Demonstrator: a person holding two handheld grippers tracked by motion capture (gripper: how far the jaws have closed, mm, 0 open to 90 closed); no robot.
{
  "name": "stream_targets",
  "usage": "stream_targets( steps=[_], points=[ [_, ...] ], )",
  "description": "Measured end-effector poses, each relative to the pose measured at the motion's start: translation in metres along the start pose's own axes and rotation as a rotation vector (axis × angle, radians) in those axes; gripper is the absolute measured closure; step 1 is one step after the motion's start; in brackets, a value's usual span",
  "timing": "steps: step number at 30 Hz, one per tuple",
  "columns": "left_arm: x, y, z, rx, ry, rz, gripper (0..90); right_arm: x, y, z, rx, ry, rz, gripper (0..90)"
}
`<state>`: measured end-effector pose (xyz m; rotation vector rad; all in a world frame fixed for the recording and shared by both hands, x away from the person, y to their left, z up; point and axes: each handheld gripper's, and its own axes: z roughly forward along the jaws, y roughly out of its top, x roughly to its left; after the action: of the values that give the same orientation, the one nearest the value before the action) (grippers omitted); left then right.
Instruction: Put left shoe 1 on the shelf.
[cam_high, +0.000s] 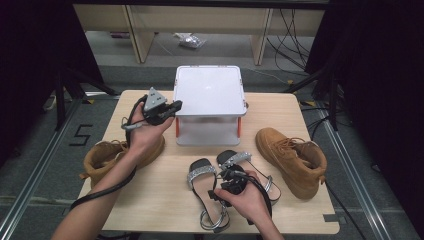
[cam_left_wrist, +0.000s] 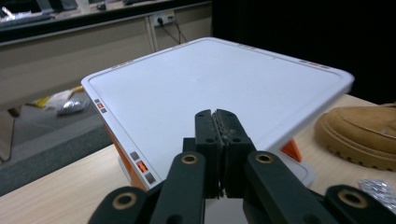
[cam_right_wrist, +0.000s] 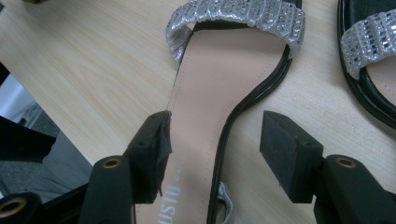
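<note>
Sparkly sandals and soft brown boots on a wooden desk

The left hand-held gripper, raised by the smooth white box, has its jaws pressed together, empty. The right hand-held gripper is low, jaws apart around the flat black sandal with its glittery silver strap.

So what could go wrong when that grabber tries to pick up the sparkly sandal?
The right gripper is open around the thin sole of the left sandal, so it might slip out. The other sandal lies close by and could get bumped. The left gripper, shut, hovers by the white box and might knock it.
</note>
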<state>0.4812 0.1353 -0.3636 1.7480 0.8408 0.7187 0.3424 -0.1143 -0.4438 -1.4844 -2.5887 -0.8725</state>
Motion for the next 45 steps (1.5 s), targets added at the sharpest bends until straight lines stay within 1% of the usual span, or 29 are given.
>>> stream_targets(
  steps=[1,2,3,5,6,9,10,11,13,14,15,17,18,19,21,23,24,25,26,27,28,29,30,33,38,41,42,44,45],
  points=[
    [0.003,0.0,0.01,0.032,0.021,-0.003,89.0,0.001,0.002,0.001,0.012,-0.013,-0.006,40.9],
    [0.003,0.0,0.01,0.032,0.021,-0.003,89.1,0.003,0.002,0.001,0.016,-0.018,-0.001,40.0],
    [0.005,-0.002,0.017,0.048,0.029,-0.001,89.1,0.003,0.002,0.001,0.016,-0.018,-0.001,40.0],
    [0.007,-0.005,0.024,0.064,0.042,0.002,89.1,0.005,0.003,0.003,0.044,-0.027,-0.01,37.6],
    [0.007,-0.007,0.027,0.065,0.047,0.003,89.2,0.008,0.004,0.006,0.076,-0.031,-0.015,34.7],
    [0.006,-0.009,0.029,0.068,0.045,-0.002,89.2,0.011,0.005,0.008,0.094,-0.039,-0.024,32.4],
    [0.006,-0.01,0.029,0.073,0.043,-0.01,89.2,0.012,0.006,0.01,0.098,-0.039,-0.026,29.0],
    [0.007,-0.011,0.03,0.082,0.044,-0.011,89.2,0.014,0.009,0.013,0.135,-0.049,-0.024,27.7],
    [0.007,-0.011,0.031,0.087,0.044,-0.016,89.2,0.015,0.01,0.014,0.147,-0.057,-0.019,27.4],
    [0.007,-0.013,0.031,0.085,0.043,-0.021,89.2,0.016,0.012,0.018,0.172,-0.057,-0.032,27.2],
    [0.007,-0.013,0.031,0.085,0.043,-0.021,89.2,0.016,0.012,0.02,0.175,-0.051,-0.036,27.0],
    [0.007,-0.012,0.031,0.087,0.042,-0.02,89.2,0.017,0.013,0.021,0.189,-0.048,-0.031,26.9],
    [0.007,-0.013,0.031,0.086,0.039,-0.024,89.2,0.019,0.014,0.023,0.216,-0.043,-0.012,26.8],
    [0.007,-0.012,0.031,0.088,0.039,-0.029,89.2,0.019,0.015,0.024,0.221,-0.043,-0.017,26.9],
    [0.008,-0.012,0.031,0.095,0.03,-0.043,89.2,0.02,0.016,0.026,0.234,-0.05,0.006,26.9],
    [0.008,-0.012,0.031,0.101,0.028,-0.048,89.1,0.018,0.016,0.028,0.241,-0.051,-0.022,26.9],
    [0.008,-0.012,0.031,0.101,0.025,-0.053,89.1,0.02,0.016,0.029,0.252,-0.053,0.002,26.9],
    [0.008,-0.012,0.031,0.101,0.024,-0.055,89.1,0.019,0.015,0.03,0.248,-0.058,-0.011,26.8],
    [0.009,-0.012,0.031,0.1,0.024,-0.054,89.1,0.019,0.015,0.031,0.259,-0.06,-0.006,26.9],
    [0.008,-0.012,0.031,0.098,0.025,-0.052,89.1,0.018,0.015,0.033,0.252,-0.06,-0.025,27.0],
    [0.008,-0.012,0.031,0.098,0.025,-0.052,89.1,0.018,0.015,0.033,0.252,-0.06,-0.025,27.0],
    [0.008,-0.012,0.031,0.099,0.027,-0.052,89.1,0.02,0.015,0.033,0.272,-0.059,-0.002,27.0],
    [0.008,-0.012,0.031,0.096,0.029,-0.047,89.2,0.02,0.014,0.034,0.276,-0.051,0.004,27.1],
    [0.007,-0.012,0.031,0.094,0.028,-0.046,89.2,0.02,0.015,0.035,0.277,-0.059,-0.005,27.3],
    [0.008,-0.012,0.031,0.095,0.025,-0.041,89.2,0.02,0.014,0.038,0.285,-0.064,0.026,27.3],
    [0.008,-0.012,0.031,0.096,0.024,-0.041,89.2,0.021,0.015,0.041,0.296,-0.069,0.028,28.1],
    [0.008,-0.012,0.031,0.096,0.024,-0.041,89.3,0.021,0.016,0.041,0.301,-0.075,0.019,28.7],
    [0.008,-0.012,0.031,0.098,0.023,-0.042,89.2,0.021,0.016,0.042,0.302,-0.068,0.024,29.6],
    [0.008,-0.012,0.032,0.098,0.023,-0.04,89.3,0.022,0.016,0.044,0.307,-0.078,0.023,30.3]
  ],
)
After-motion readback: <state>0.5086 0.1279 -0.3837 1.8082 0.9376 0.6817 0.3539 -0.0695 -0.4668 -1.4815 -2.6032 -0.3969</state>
